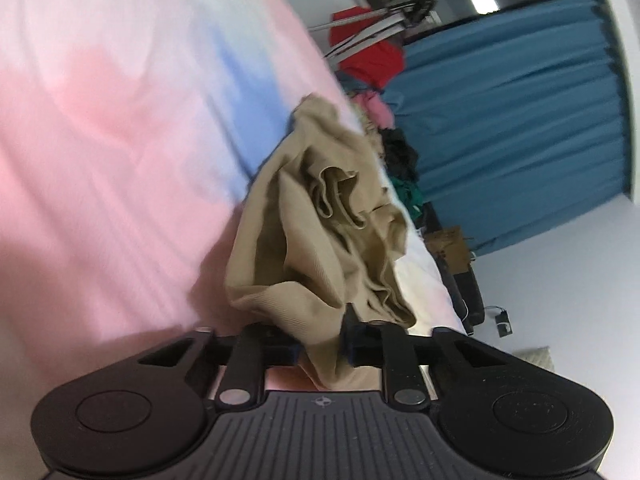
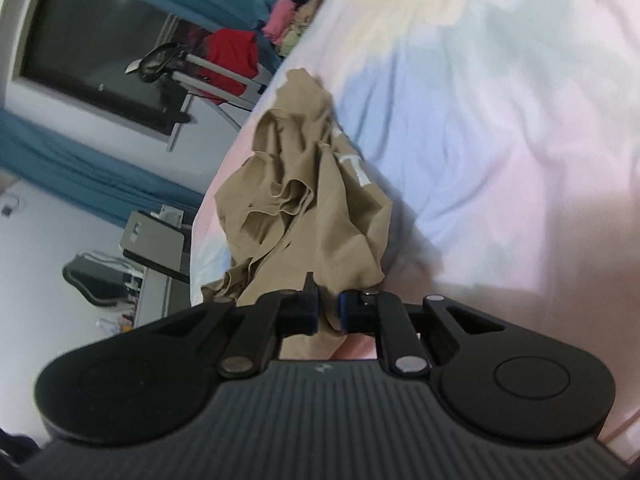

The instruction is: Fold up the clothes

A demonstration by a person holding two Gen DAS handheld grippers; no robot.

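A tan garment (image 1: 316,224) hangs bunched and crumpled above a bed with a pastel pink, blue and white sheet (image 1: 120,140). My left gripper (image 1: 320,340) is shut on one edge of it, with cloth pinched between the jaws. In the right wrist view the same tan garment (image 2: 308,200) shows white lettering on it. My right gripper (image 2: 328,312) is shut on another edge of it. Both views are tilted and blurred.
A pile of mixed clothes (image 1: 384,120) lies at the bed's far edge, also in the right wrist view (image 2: 292,20). Beyond it stand a rack with a red garment (image 1: 372,52), teal curtains (image 1: 512,120) and a dark window (image 2: 100,52). A chair (image 2: 96,276) stands beside the bed.
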